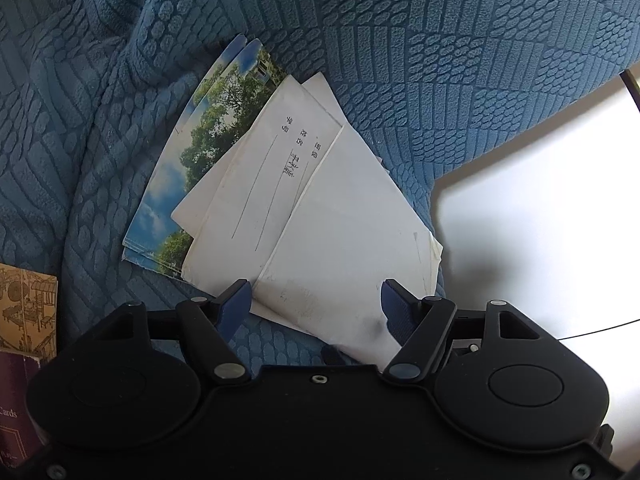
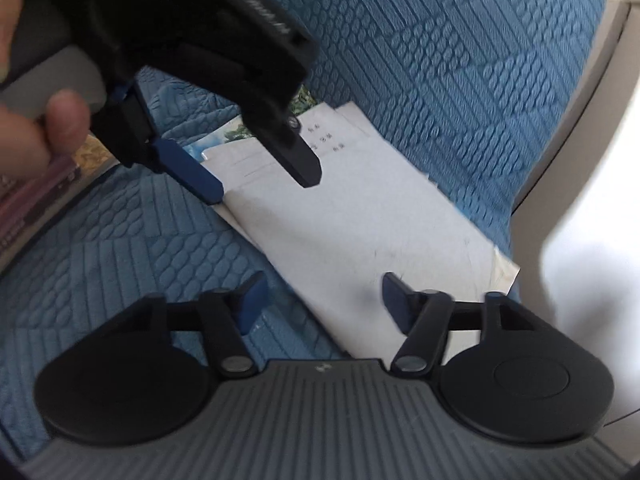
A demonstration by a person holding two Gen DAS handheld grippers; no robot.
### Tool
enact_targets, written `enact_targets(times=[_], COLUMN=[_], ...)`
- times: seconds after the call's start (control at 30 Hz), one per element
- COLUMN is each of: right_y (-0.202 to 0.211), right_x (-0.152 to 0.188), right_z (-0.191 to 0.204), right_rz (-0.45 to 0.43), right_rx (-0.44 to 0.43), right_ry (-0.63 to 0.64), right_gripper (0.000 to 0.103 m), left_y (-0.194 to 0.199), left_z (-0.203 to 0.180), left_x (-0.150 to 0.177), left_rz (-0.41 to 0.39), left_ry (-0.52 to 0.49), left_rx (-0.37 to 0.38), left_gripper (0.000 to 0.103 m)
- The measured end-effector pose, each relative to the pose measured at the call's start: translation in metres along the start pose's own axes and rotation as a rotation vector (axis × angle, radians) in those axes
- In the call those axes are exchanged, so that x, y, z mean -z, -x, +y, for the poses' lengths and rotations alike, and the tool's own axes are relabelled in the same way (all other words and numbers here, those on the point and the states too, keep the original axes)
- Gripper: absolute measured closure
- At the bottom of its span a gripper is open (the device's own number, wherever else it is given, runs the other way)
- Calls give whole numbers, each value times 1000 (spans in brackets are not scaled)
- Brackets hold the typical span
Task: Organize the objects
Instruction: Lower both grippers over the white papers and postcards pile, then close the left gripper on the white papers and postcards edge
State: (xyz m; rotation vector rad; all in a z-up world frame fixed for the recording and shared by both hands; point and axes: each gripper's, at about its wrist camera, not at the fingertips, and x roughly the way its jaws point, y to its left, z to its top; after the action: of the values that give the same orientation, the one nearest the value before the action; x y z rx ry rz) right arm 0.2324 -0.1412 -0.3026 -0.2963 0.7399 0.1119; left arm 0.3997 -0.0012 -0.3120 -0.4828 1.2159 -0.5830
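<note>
Blue-padded fingers of the left gripper (image 1: 316,304) are seen nearest in the left wrist view, spread apart over the near end of a fan of white envelopes (image 1: 352,232); the pads are not pressed on the paper, so the jaws are held open. The envelopes are laid overlapping on a blue textured sofa cover (image 1: 440,60), with the near corner of the top one reaching down between the fingers. A lined envelope with handwritten characters (image 1: 280,168) is tucked under the top one, and beneath and beyond the stack photo cards showing trees and sky (image 1: 200,140) are partly covered. At the left edge a brown illustrated card box (image 1: 24,308) is seen lying on the cover.

In the right wrist view, which is blurred, the right gripper (image 2: 320,300) is seen with its fingers apart above the same envelopes (image 2: 360,220), nothing being clamped between them. Farther off, the left gripper (image 2: 256,180) is seen from outside, held by a hand (image 2: 36,128), its fingertips hovering at the far end of the stack
</note>
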Motion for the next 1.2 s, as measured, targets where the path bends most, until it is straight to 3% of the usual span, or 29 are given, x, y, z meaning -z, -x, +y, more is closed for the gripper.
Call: enact_targets(times=[0.2,0.3,0.53,0.7,0.9,1.07,1.2], right_y=[0,3,-3,2,-4,-3,1], right_x=[-2,-4,-5,1,26,36,39], right_z=[9,7,-20,-52,-110,-116,-120], right_rz=[-27,-68,-53,-54,12,-4,5], right_rx=[100,156,188,156,67,63,119], right_ry=[97,96,-28,-282,-726,-831,-865], right_gripper=[54,61,61,60,59,59,59], left_y=[2,1,-5,-7,-16,-30,-34], left_z=[1,4,11,2,-16,-34,-38], left_x=[0,0,-7,-17,-20,-18,-20], left_rz=[-17,-11,-27,-57,-53,-37,-19], left_ry=[38,66,114,60,-93,-216,-217], left_rx=[31,51,92,40,-34,-86,-86], left_gripper=[30,29,30,36,39,39,42])
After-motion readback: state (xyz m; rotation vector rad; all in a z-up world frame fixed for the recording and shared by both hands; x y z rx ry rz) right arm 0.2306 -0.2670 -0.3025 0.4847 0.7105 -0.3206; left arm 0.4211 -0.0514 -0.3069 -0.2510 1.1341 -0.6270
